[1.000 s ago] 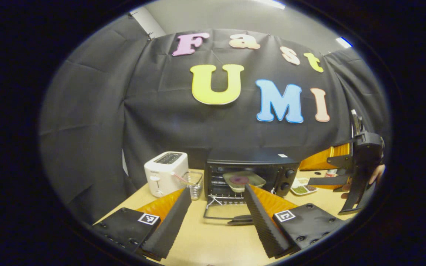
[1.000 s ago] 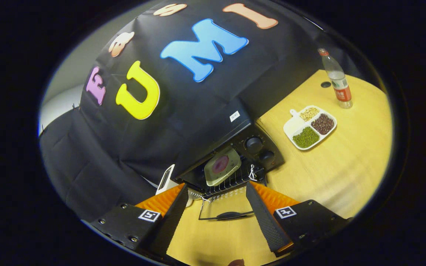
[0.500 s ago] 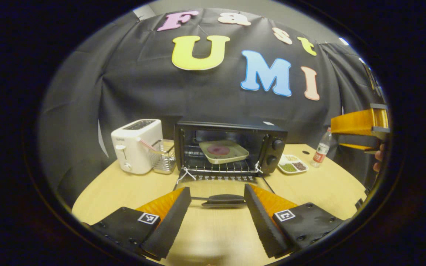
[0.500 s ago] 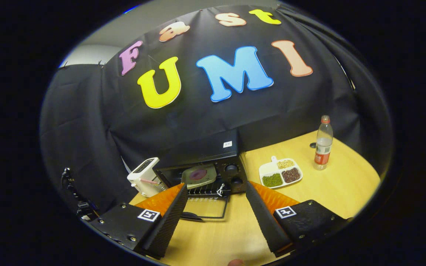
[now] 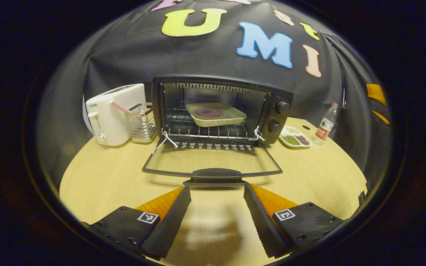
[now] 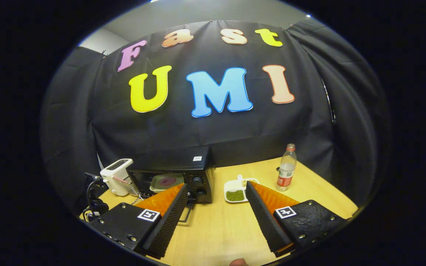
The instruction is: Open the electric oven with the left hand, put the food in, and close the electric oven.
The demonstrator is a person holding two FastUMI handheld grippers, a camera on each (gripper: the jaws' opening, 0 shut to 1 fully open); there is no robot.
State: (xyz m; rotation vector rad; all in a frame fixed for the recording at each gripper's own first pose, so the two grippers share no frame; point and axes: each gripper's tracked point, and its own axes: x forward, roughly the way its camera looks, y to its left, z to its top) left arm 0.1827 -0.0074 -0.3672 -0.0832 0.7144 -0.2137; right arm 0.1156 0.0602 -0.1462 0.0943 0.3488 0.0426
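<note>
The black boxy oven [image 5: 220, 107] sits at the back of the wooden table [image 5: 98, 177], its mouth facing the left gripper [image 5: 216, 192] and its glass door [image 5: 213, 162] folded flat toward it, handle [image 5: 215, 173] just ahead of the spread, empty ribbed fingers. A shallow square tray [image 5: 216, 114] with a dark round piece of food [image 5: 209, 112] rests on the wire rack [image 5: 213, 131]. The right gripper [image 6: 216, 195] hangs wide open, empty, well back from the oven.

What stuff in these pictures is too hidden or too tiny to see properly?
- Divided dish, right gripper view: the right gripper's finger covers part of it.
- Oven door, right gripper view: mostly behind the other finger.
- Food on the tray in the oven, left gripper view: a dark round patch, too small to name.
- Bottle label, left gripper view: too small to make out.
</note>
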